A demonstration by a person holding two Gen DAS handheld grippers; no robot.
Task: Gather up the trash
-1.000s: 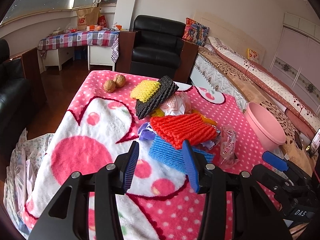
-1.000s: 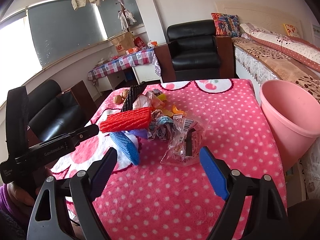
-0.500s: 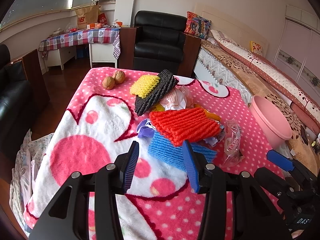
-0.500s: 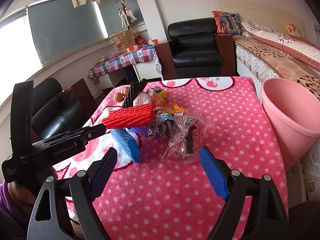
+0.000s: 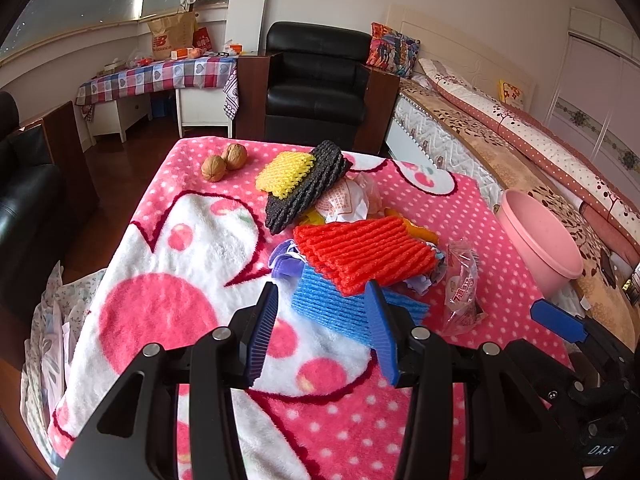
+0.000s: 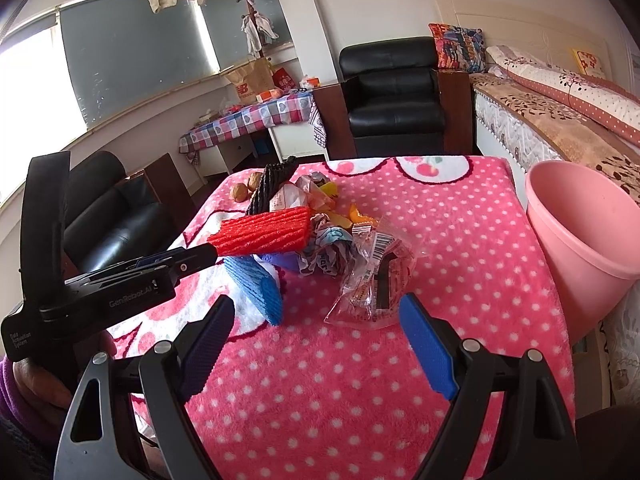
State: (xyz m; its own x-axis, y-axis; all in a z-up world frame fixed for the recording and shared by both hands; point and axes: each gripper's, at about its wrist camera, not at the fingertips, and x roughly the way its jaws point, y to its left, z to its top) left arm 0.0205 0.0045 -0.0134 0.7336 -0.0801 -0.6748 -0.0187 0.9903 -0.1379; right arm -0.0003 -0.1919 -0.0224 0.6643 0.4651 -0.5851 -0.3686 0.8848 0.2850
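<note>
A: Left wrist view first. What was there?

B: The left gripper [image 5: 322,330] stood released, jaws apart, nothing between them, hovering near the blue foam net [image 5: 344,306]. That net lay on the pink blanket [image 5: 400,432], partly under the red foam net [image 5: 366,252]. Farther off, the yellow foam net [image 5: 286,170] sat on the black foam net [image 5: 306,192].

A: Other trash?

B: A white wrapper [image 5: 344,204] between the black and red nets, a clear plastic bag [image 5: 464,284] right of the red net, and two walnuts [image 5: 224,162] at the far left. The pink bin [image 5: 540,240] stood off the blanket's right edge. One blue finger of the right gripper [image 5: 560,322] showed at lower right.

A: Right wrist view?

B: The right gripper [image 6: 320,344] was released too, jaws wide, empty, near the clear plastic bag [image 6: 374,280], not touching. The trash pile sat mid-blanket: red foam net [image 6: 264,232] on top, blue foam net [image 6: 258,284] below it, crumpled paper [image 6: 326,252] just right of them.

A: Bin?

B: The pink bin [image 6: 580,236] was at the right, beside the blanket edge. The left gripper [image 6: 176,262] came in from the left, tips by the red net; a hand [image 6: 44,384] held it.
</note>
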